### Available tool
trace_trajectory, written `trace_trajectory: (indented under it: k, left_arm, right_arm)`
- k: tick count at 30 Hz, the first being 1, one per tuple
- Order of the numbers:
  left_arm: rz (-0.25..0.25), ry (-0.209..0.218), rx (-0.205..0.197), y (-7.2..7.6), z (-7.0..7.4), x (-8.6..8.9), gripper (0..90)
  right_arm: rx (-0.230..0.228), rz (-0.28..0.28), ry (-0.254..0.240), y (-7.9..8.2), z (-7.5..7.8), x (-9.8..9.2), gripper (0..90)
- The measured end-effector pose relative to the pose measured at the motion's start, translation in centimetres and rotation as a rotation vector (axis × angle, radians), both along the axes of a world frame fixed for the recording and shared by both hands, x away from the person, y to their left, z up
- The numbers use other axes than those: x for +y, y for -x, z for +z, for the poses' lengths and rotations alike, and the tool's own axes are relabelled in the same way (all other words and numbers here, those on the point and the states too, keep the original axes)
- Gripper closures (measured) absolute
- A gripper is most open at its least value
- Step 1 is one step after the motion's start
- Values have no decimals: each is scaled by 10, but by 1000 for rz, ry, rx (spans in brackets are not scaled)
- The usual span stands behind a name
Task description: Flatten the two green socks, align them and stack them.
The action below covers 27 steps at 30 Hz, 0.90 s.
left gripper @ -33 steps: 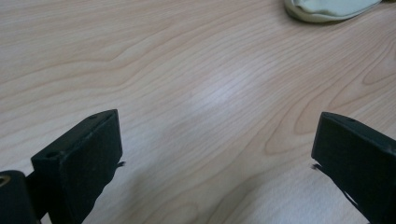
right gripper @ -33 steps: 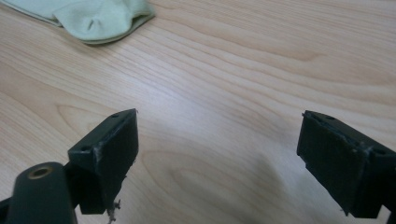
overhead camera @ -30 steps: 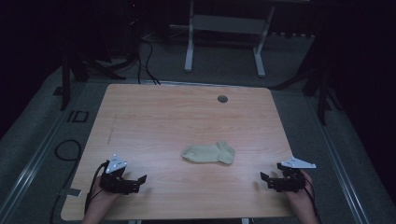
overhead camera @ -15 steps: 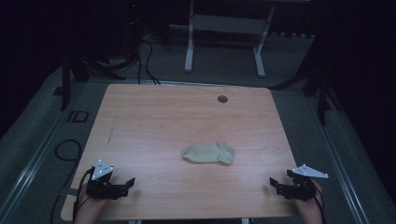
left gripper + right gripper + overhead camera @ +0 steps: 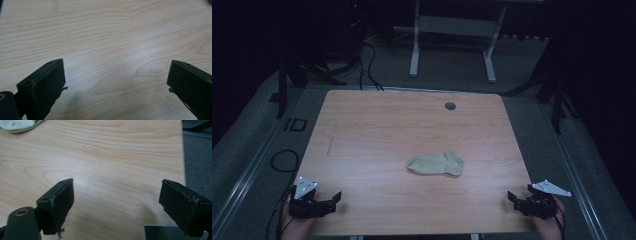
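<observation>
A: Start at the jaws. What have they got?

B: Nothing. The left gripper (image 5: 116, 82) has its jaws spread wide over bare wood, and the right gripper (image 5: 117, 205) is just as wide, with nothing between its jaws either.

A: And where are the grippers on the table (image 5: 362, 130)?

B: In the high view the left gripper (image 5: 314, 204) sits at the lower left corner of the frame and the right gripper (image 5: 532, 202) at the lower right, both at the near edge of the table.

A: Has that changed?

B: Yes. A second ago both were a little farther up the table and nearer the middle. Since then both have drawn back toward the person and slid outward to the corners.

A: And the sock (image 5: 435, 164)?

B: It lies flat in the middle of the frame, slightly right of centre and well apart from both grippers, and it has not shifted. A pale corner at the upper left of the right gripper view is the sock (image 5: 18, 125), I think, though so little shows that I would not swear to it.

A: So what does it mean for the work?

B: My reading is that the hands have let go and backed off, so either the handling of the sock is finished or a fresh reach has yet to begin.
</observation>
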<state>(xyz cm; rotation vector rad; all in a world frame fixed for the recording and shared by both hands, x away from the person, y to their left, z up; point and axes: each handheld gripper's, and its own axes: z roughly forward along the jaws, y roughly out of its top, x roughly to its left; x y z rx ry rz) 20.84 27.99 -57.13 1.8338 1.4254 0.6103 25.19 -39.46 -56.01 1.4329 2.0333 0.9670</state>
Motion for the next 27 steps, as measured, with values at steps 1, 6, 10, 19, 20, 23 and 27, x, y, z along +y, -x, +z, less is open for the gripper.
trace_trajectory:
  k: [1,6,10,19,20,23,27]
  left_arm:
    - [11,-9,-4,1,0,1,20]
    - [76,-13,-31,3,0,10,20]
    - [119,-26,-28,3,0,19,20]
    - [136,-45,-28,1,-2,20,20]
    - [134,-42,-21,1,-3,19,20]
    - [132,-32,-14,1,-4,18,20]
    - [135,-18,-14,1,-5,19,20]
  right_arm:
    - [0,0,0,0,0,0,128]
    - [-46,-52,-10,4,1,-5,128]
    - [-55,-59,4,3,0,-6,128]
    - [-77,-92,-21,0,2,-10,128]
    - [-74,-90,-20,0,2,-10,128]
    - [-70,-85,-11,0,0,-10,127]
    - [-68,-79,-13,0,0,-9,128]
